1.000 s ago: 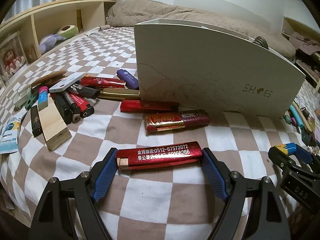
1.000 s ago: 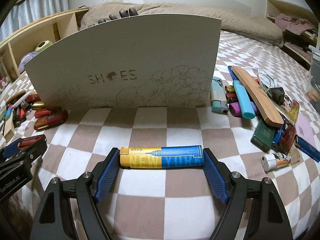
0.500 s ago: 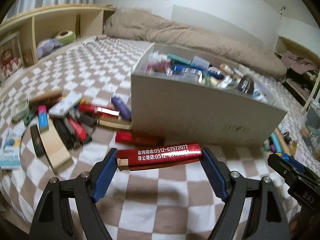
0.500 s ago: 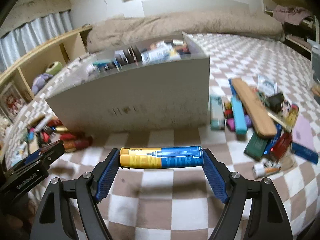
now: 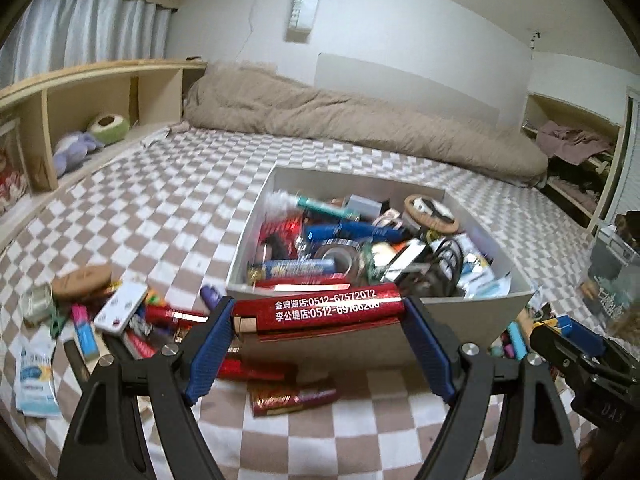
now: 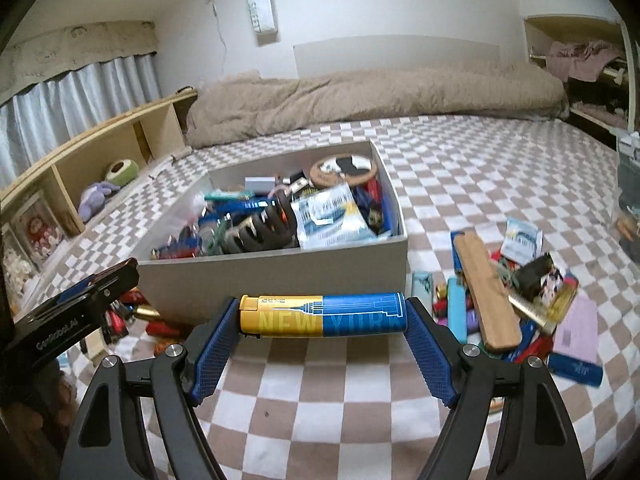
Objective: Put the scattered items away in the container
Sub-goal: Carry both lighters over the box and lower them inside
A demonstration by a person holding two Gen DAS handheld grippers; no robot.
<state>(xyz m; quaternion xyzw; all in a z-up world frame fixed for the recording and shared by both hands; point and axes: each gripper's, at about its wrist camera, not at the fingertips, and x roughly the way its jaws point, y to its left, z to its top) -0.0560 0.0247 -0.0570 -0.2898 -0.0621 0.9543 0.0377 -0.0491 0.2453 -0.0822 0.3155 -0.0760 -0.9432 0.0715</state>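
My left gripper (image 5: 318,312) is shut on a red lighter (image 5: 320,307) with white print, held crosswise just in front of the near wall of the white shoe box (image 5: 472,312). My right gripper (image 6: 322,316) is shut on a yellow-and-blue "New York" lighter (image 6: 322,315), also lifted before the box (image 6: 280,276). The box is crowded with several small items, among them a roll of tape (image 5: 338,254) and a black spring (image 6: 260,228). Each gripper shows at the edge of the other's view, the right gripper (image 5: 576,344) and the left gripper (image 6: 72,312).
Loose lighters, a white card (image 5: 122,308) and packets lie on the checkered bed left of the box. A wooden strip (image 6: 486,300), lighters and a pink note (image 6: 576,328) lie to its right. A beige duvet (image 5: 340,120) and wooden shelves (image 5: 80,96) stand behind.
Both grippers have risen with their lighters off the bedspread. The box's front wall filled the views before; its open top and contents now show.
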